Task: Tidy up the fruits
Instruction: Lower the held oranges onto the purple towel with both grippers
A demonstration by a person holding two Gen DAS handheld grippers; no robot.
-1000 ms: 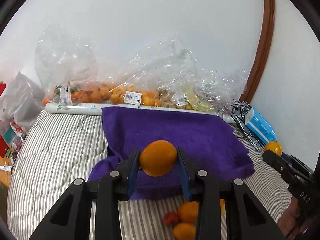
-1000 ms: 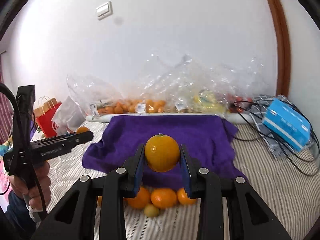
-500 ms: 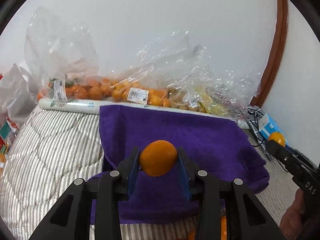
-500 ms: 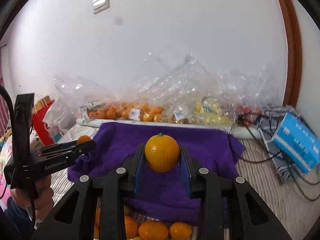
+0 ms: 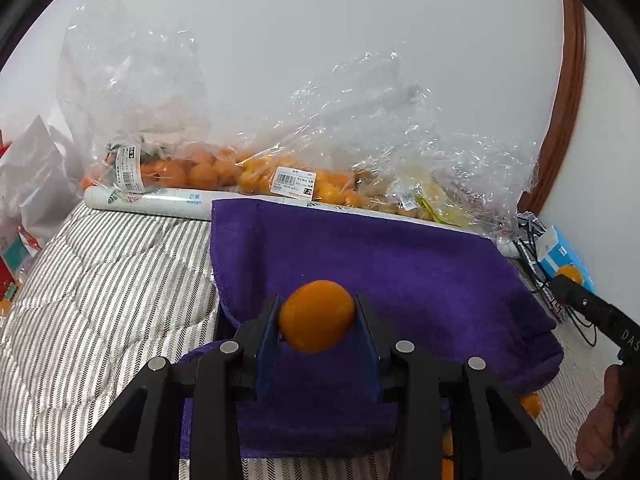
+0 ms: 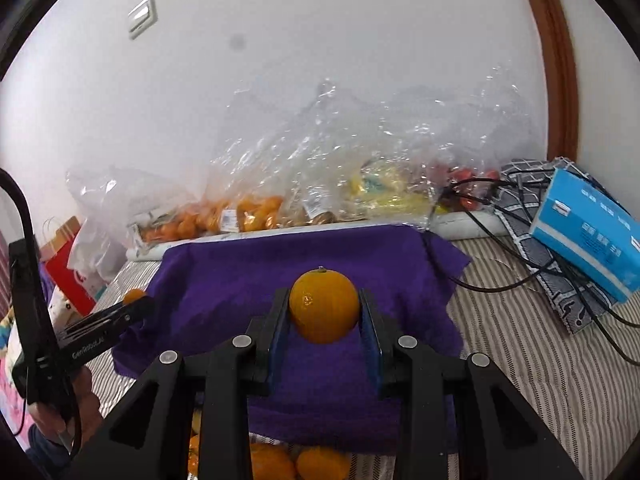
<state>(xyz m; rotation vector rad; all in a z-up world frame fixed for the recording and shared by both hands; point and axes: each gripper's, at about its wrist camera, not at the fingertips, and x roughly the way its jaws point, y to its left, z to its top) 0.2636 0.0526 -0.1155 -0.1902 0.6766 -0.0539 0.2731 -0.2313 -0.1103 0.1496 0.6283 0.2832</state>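
Both grippers have advanced over the purple towel (image 5: 400, 272) since a second ago; the loose oranges at its near edge have slid almost out of view. The left gripper (image 5: 316, 322) is clamped on an orange (image 5: 316, 316), the right gripper (image 6: 324, 308) on another orange (image 6: 324, 304), stem end up. Each fruit hangs above the towel's near half, left one toward its left edge. The towel lies directly ahead and below both, so setting down probably means lowering forward.
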